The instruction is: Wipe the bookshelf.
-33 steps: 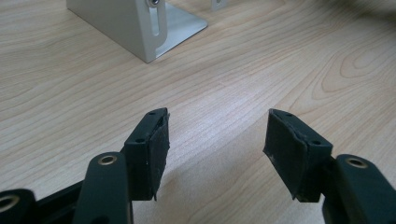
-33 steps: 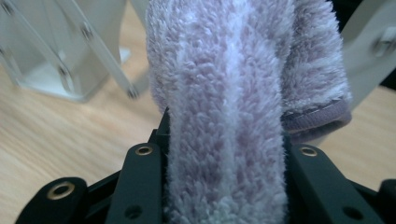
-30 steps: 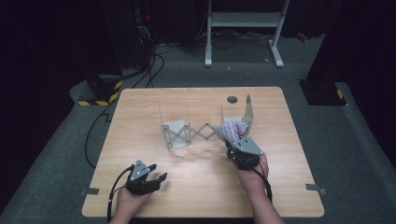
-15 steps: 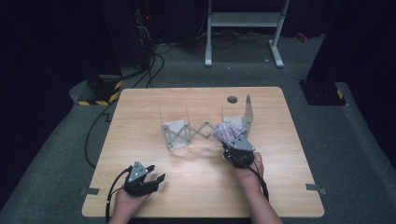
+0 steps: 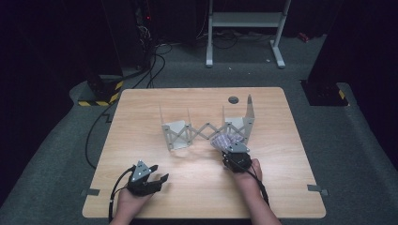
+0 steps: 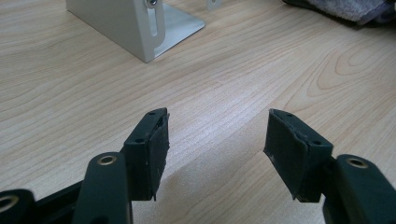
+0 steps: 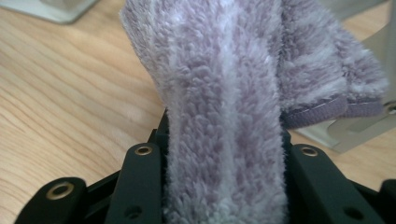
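high view / right gripper [image 5: 230, 151]: near-right of desk [image 5: 141, 122], clamped on a purple fluffy cloth [image 5: 224, 141]; jaws hidden under gripper body and cloth.
high view / cloth: bunched just in front of the rack's right end, touching or just off it, can't tell.
high view / left gripper [image 5: 158, 180]: near-left, jaws apart, empty, well apart from the metal scissor rack [image 5: 206, 130].
left gripper view / left gripper [image 6: 217, 140]: jaws wide apart over bare desk [image 6: 70, 93], nothing between. Rack's bracket [image 6: 140, 23] far-left, cut off at top; cloth edge [image 6: 355, 8] far-right, mostly cropped.
right gripper view / right gripper [image 7: 224, 154]: jaws pressed on both sides of a thick cloth fold [image 7: 224, 116]; pads hidden by pile. Rack base [image 7: 355, 130] at right, partly covered.
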### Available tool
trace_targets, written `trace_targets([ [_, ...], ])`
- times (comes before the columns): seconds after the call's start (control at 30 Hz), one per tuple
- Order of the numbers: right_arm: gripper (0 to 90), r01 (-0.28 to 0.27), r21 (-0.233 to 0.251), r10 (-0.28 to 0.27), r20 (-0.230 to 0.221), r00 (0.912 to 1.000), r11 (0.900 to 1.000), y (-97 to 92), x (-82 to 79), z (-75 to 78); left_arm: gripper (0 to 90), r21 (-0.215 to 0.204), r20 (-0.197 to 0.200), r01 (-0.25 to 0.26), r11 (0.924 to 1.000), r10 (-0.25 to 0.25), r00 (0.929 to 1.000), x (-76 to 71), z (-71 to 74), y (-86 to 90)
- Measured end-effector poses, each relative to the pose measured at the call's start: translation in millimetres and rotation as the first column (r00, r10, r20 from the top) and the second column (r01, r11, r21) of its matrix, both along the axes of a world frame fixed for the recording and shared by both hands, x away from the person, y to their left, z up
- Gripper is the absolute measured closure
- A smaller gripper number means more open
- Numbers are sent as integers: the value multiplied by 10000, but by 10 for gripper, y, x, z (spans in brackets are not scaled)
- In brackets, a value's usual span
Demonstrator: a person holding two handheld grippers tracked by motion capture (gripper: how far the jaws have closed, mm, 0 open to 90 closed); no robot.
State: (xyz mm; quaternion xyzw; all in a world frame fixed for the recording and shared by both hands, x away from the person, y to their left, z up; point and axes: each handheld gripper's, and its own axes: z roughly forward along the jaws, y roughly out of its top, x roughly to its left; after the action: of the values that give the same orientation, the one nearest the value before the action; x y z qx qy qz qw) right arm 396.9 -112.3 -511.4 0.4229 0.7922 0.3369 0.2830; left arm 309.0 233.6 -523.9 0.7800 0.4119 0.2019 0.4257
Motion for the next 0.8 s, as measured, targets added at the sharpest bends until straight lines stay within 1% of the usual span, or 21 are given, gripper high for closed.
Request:
trace_targets([
  [0.13, 617, -58, 288, 37, 712, 9975, 9996, 3, -46, 193, 397, -21, -11, -151, 9999, 151, 9999, -18, -4, 44],
  [0.23, 615, -121, 593, 40, 1345, 9909, 9982, 12, -95, 367, 397, 3, -6, -250, 9997, 250, 9997, -34, -3, 88],
  [0.3, 614, -209, 839, 56, 1796, 9837, 9963, 19, -133, 485, 397, -22, -15, -335, 9994, 335, 9994, -46, -5, 113],
  [0.4, 614, -326, 1087, 46, 2485, 9686, 9935, 42, -203, 640, 397, -38, -22, -418, 9991, 417, 9991, -65, -3, 144],
  [0.43, 614, -379, 1151, 58, 2679, 9634, 9926, 48, -223, 683, 397, -32, -4, -444, 9990, 444, 9990, -69, -2, 155],
  [0.5, 615, -458, 1304, 56, 2934, 9560, 9904, 62, -252, 745, 397, -25, -13, -483, 9988, 483, 9988, -77, -3, 171],
  [0.57, 615, -464, 1308, 42, 3054, 9522, 9903, 72, -261, 754, 397, -38, -40, -526, 9986, 526, 9986, -84, -4, 178],
  [0.63, 615, -461, 1187, 91, 2952, 9554, 9919, 83, -245, 729, 397, -38, -28, -523, 9986, 523, 9986, -86, -3, 179],
  [0.73, 615, -405, 1033, 125, 2585, 9659, 9938, 92, -198, 634, 396, -22, -2, -476, 9989, 476, 9989, -80, -1, 165],
  [0.8, 615, -334, 889, 127, 2240, 9745, 9955, 93, -151, 539, 396, -39, -4, -439, 9990, 439, 9990, -71, 1, 153],
])
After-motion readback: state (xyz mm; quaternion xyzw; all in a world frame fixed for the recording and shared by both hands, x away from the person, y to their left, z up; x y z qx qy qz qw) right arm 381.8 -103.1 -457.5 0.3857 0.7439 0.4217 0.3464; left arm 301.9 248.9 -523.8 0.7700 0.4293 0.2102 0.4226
